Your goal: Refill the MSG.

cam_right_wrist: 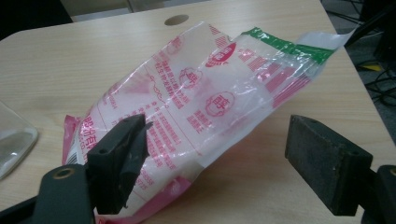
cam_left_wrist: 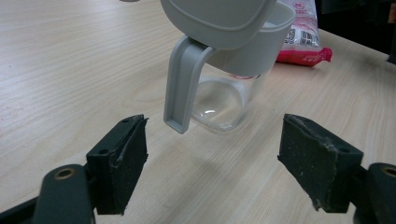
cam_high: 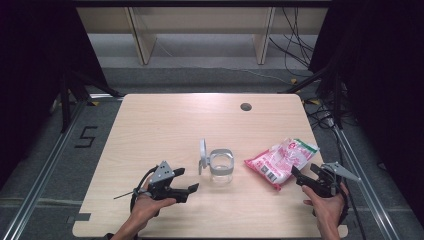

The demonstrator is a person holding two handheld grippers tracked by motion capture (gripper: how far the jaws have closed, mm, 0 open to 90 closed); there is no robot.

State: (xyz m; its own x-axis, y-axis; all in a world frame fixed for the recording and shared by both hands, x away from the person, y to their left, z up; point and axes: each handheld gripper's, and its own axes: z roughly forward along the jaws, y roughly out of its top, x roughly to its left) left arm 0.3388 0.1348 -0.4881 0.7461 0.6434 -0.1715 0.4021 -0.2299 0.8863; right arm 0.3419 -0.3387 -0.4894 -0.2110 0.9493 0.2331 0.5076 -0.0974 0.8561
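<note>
High view: pale wooden table (cam_high: 165, 125) over grey floor (cam_high: 200, 47); both grippers' jaws wide, empty.

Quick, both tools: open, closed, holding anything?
Left tool: open, empty, facing clear grey-lidded jar.
Right tool: open, empty, at pink-printed plastic bag.

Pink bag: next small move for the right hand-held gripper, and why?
Probably ease the right hand-held gripper forward and close on the pink bag. Its jaws stand wide open at the bag's near end, nothing gripped, and the clear jar beside it stands with its lid open.
</note>
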